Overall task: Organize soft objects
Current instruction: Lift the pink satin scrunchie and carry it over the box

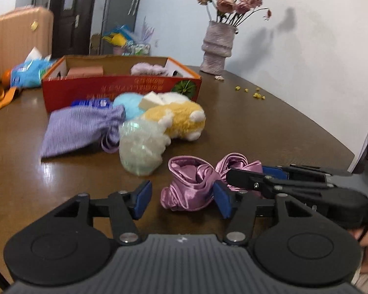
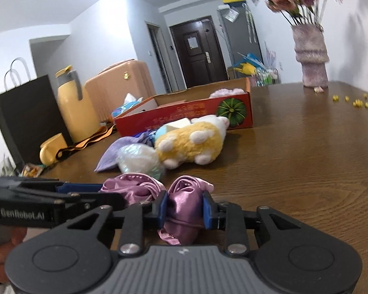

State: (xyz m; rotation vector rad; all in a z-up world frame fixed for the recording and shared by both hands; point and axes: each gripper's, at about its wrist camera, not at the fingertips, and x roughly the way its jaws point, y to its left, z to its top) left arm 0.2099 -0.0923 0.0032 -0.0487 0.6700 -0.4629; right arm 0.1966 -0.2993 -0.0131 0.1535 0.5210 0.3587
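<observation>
A crumpled purple satin cloth (image 1: 191,183) (image 2: 181,203) lies on the brown table near me. My right gripper (image 2: 184,208) is shut on one end of it, both blue pads pressing the fabric; it enters the left wrist view from the right (image 1: 252,175). My left gripper (image 1: 181,201) stands open around the cloth's other end, its left pad clear of the fabric. Behind lie a yellow-and-white plush (image 1: 176,120), a pale green puff (image 1: 139,147), a striped purple pouch (image 1: 81,127) and a blue ball (image 1: 130,103). A red cardboard box (image 1: 120,88) holds a pink block and a lilac item.
A vase of dried flowers (image 1: 217,46) stands at the back right, with yellow crumbs (image 1: 255,94) nearby. A yellow thermos (image 2: 73,103), black paper bag (image 2: 29,117), yellow mug (image 2: 51,150) and blue tissue pack (image 1: 29,73) crowd the table's left side.
</observation>
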